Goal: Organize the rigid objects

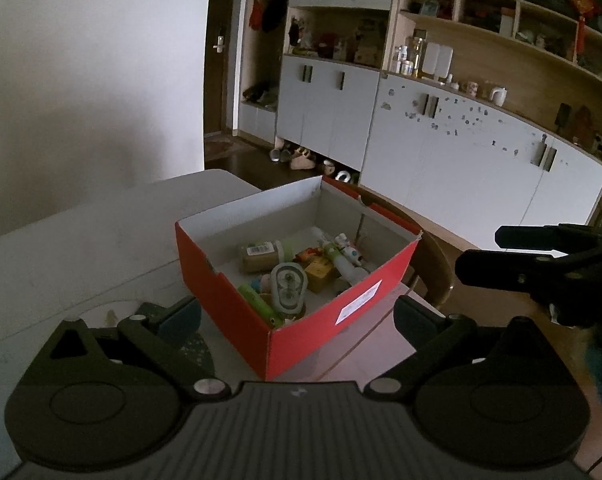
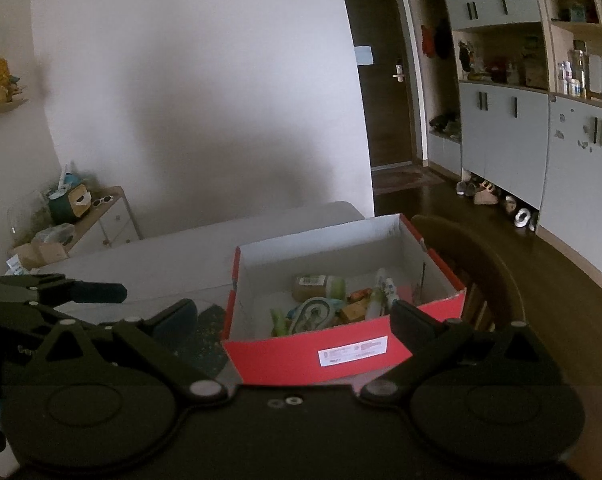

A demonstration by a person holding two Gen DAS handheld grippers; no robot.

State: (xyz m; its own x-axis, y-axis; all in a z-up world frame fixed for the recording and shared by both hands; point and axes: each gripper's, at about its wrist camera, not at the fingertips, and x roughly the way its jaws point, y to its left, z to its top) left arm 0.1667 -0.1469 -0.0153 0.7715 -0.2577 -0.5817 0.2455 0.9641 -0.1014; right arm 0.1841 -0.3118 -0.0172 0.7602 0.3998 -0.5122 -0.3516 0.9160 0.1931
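Observation:
A red cardboard box (image 1: 237,304) with a white inside stands on the white table (image 1: 81,240); it also shows in the right wrist view (image 2: 301,350). It holds several small items: a brown bottle (image 1: 261,258), a green tube (image 1: 257,304), a grey-green case (image 1: 287,288) and a yellow block (image 1: 320,274). My left gripper (image 1: 297,316) is open and empty, just in front of the box's near corner. My right gripper (image 2: 295,320) is open and empty, facing the box's labelled side. Each gripper shows in the other's view, the right (image 1: 541,264) and the left (image 2: 61,292).
A dark speckled mat (image 2: 199,340) lies on the table left of the box. A wooden chair (image 2: 489,280) stands right behind the box. Grey cabinets (image 1: 481,152) and shelves line the far wall, with shoes (image 1: 301,158) on the floor. A small wooden sideboard (image 2: 101,220) stands by the left wall.

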